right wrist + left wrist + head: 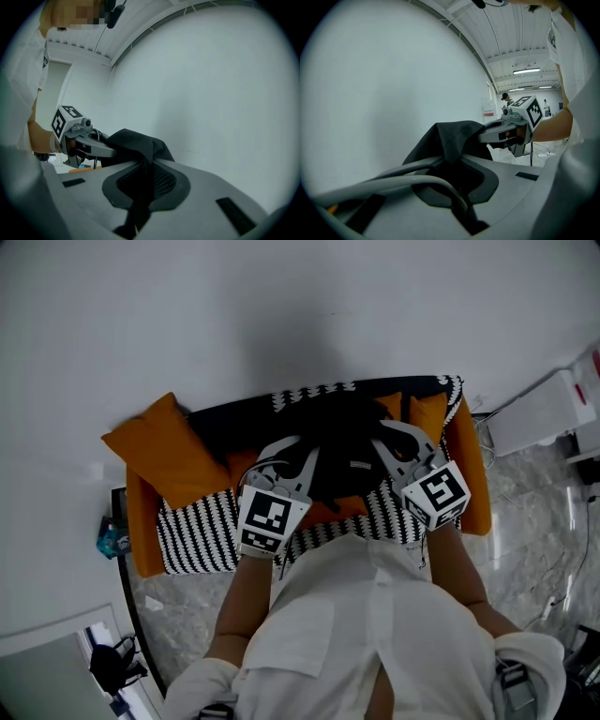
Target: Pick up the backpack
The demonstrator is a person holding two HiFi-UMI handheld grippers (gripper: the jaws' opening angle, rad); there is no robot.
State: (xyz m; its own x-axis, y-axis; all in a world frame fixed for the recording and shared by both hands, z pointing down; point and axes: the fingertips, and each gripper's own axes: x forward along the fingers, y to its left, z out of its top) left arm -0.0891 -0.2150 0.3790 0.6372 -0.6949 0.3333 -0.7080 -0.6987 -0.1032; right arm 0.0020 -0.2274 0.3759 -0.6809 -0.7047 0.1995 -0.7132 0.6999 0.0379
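A black backpack (pixel 342 454) hangs just above the sofa seat, between my two grippers. My left gripper (pixel 302 457) is shut on a fold of its fabric at the left side, and my right gripper (pixel 386 435) is shut on the right side. In the left gripper view the black fabric (pixel 454 136) rises in a peak out of the closed jaws (pixel 451 157), with the right gripper (pixel 506 133) across from it. In the right gripper view the fabric (pixel 136 140) is pinched in the jaws (pixel 145 161), and the left gripper (pixel 89 143) bites the far side.
The orange sofa (pixel 473 474) stands against a white wall, with a black-and-white patterned throw (pixel 197 531) on the seat and an orange cushion (pixel 164 451) at its left. A white appliance (pixel 548 413) and cables lie on the marble floor at right.
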